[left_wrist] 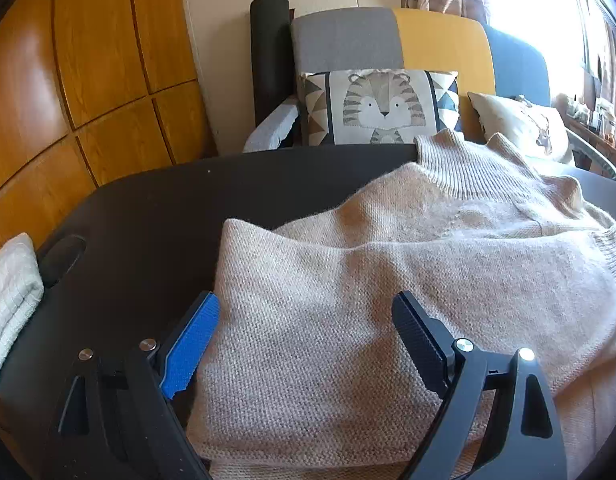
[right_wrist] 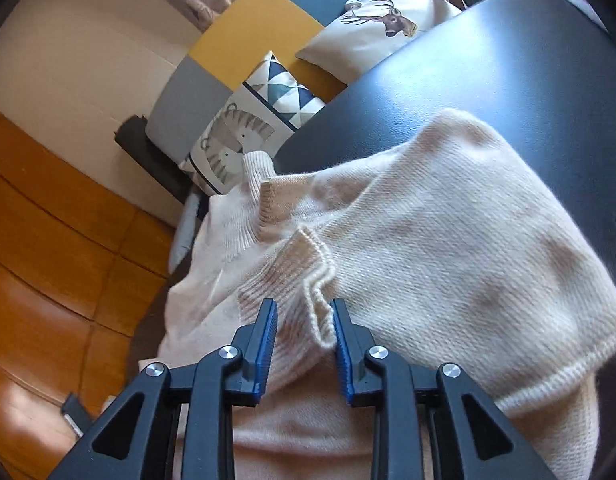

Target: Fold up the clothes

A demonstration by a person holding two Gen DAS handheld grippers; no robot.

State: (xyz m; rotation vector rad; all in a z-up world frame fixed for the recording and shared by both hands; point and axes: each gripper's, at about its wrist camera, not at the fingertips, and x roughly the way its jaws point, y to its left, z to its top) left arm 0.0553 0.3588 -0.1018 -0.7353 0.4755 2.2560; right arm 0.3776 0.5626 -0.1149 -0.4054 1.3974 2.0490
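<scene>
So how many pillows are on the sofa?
2: the tiger pillow sits at the sofa's grey and yellow part, and the deer pillow lies beside it toward the window. The table may hide more.

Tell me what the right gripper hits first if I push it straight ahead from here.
Most likely the ribbed sleeve cuff of the beige sweater: it bunches right between the right gripper fingers, jaws parted around it. Depth is unclear, but nothing else lies nearer.

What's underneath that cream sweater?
The beige knit sweater lies on a dark table, whose bare top shows around it. Its own folded layers overlap, so anything between sweater and table is hidden. Behind the table stands a tiger cushion.
</scene>
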